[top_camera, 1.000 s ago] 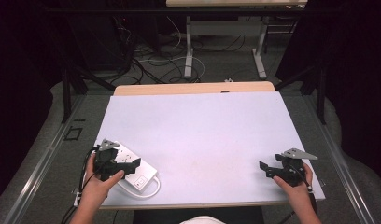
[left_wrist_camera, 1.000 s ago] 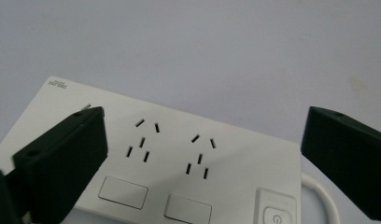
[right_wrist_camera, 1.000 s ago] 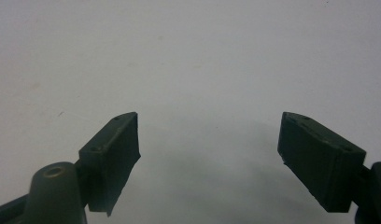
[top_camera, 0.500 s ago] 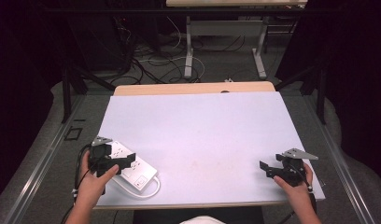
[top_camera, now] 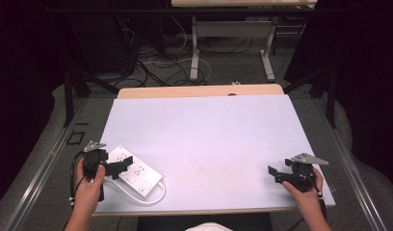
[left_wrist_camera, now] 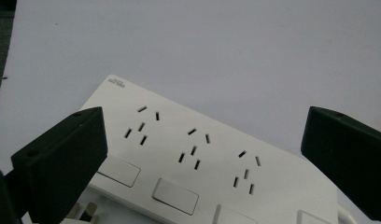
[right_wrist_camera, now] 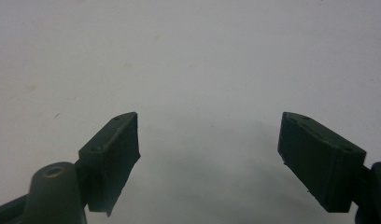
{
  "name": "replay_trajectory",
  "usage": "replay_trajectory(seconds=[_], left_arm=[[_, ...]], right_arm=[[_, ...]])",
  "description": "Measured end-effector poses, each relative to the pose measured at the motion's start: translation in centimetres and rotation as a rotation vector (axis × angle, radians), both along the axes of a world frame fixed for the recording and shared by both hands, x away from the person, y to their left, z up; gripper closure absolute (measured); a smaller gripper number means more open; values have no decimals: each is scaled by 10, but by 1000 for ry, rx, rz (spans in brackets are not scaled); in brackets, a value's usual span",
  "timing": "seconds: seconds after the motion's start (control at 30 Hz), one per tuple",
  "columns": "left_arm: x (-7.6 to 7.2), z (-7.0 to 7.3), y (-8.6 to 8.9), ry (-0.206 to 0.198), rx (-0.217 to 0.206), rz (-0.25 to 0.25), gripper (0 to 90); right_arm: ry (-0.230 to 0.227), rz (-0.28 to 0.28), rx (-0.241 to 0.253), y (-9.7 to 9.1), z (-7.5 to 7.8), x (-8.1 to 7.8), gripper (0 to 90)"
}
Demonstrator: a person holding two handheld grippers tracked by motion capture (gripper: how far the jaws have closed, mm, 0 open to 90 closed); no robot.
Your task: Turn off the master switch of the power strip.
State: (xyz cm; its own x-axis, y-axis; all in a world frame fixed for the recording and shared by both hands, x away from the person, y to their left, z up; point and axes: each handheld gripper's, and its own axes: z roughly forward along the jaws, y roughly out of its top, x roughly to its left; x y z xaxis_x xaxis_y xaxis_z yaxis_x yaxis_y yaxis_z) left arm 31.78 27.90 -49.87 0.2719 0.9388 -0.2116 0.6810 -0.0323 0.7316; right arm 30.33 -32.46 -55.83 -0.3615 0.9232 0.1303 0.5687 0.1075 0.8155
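White plastic, the power strip [top_camera: 135, 172] lies flat near the table's [top_camera: 209, 130] front-left corner, at about 8 o'clock from the table's middle, its long axis running from 10 toward 4 o'clock and its cord [top_camera: 153, 196] looping out at the near end. The left tool [top_camera: 118, 167] hovers at the strip's left end with its jaws wide apart, clamped on nothing. In the left gripper view the strip [left_wrist_camera: 212, 163] sits between and beyond the two jaws, sockets and switches facing up; this looks like a lining-up for a grasp across its width, though I cannot tell whether either jaw touches it. A plug's pins peek out at 7 o'clock in that view.

Across the bare white table, the right tool [top_camera: 277, 174] rests near the front-right corner, at about 4 o'clock, jaws apart and empty, pointing toward 9 o'clock. It seems parked, waiting its turn.

Against the frame a second earlier, the left hand [top_camera: 88, 185] has drawn back toward 7 o'clock, so more of the strip's top is uncovered. The strip and the right tool have not moved.
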Motion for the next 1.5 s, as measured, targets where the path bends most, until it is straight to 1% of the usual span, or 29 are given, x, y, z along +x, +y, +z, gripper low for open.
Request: replay_trajectory(seconds=[0.03, 0.07, 0.1, 0.13, 0.17, 0.23, 0.37, 0.43, 0.57, 0.6, 0.73, 0.8, 0.87, 0.9, 0.93, 0.97, 1.03, 1.13, 1.2, 1.23, 1.5], left_arm=[[-1, -1, 2, -4, 1, 1, 4], [-2, -1, 4, 2, 9, -4, 4], [-3, -3, 5, -6, 2, 2, 4], [-4, -4, 7, -6, 3, -3, 4], [-5, -6, 8, -18, -6, 8, 4], [-6, -9, 10, -26, -3, 20, 4], [-10, -13, 15, -28, 12, 28, 4], [-12, -15, 18, -37, 29, 24, 4], [-14, -20, 20, -50, 26, 31, 4], [-14, -20, 21, -48, 31, 25, 4], [-16, -23, 23, -61, 39, 20, 4], [-17, -25, 24, -74, 35, 21, 4], [-17, -26, 24, -75, 41, 18, 4], [-18, -26, 25, -64, 47, 14, 4], [-18, -27, 25, -67, 49, 15, 4], [-17, -29, 25, -72, 43, 21, 4], [-17, -31, 25, -66, 41, 22, 4], [-17, -33, 26, -59, 55, 20, 4], [-16, -35, 26, -60, 54, 18, 4], [-16, -36, 26, -56, 59, 15, 4], [-15, -40, 27, -47, 56, 20, 4]], right_arm=[[-5, -5, 1, 0, 0, 0, 201], [-7, -2, -4, 0, 0, 0, 201], [-2, 5, -6, -1, 0, 0, 201], [-3, 7, -6, -1, 0, 0, 201], [-3, 7, -9, -2, 0, 0, 201], [-3, 7, -8, -2, 0, 0, 201], [-7, 2, -11, -1, 0, 0, 201], [-4, 7, -5, -1, 0, 0, 201], [-4, 7, -9, -2, 0, 0, 201], [-4, 8, -8, -2, 0, 0, 201], [-2, 8, -5, -1, 0, 0, 201], [-1, 8, -5, -1, 0, 0, 201], [-3, 9, -7, -1, 0, 0, 201], [-5, 10, -10, -2, 0, 0, 201], [-5, 10, -11, -2, 0, 0, 201], [-5, 10, -11, -2, 0, 0, 201], [-5, 10, -12, -2, 0, 0, 201], [-5, 9, -9, -2, 0, 0, 201], [-11, 1, -12, -2, 0, 0, 201], [-5, 4, -6, -2, 0, 0, 201], [-5, 4, -7, -3, 0, 0, 201]])
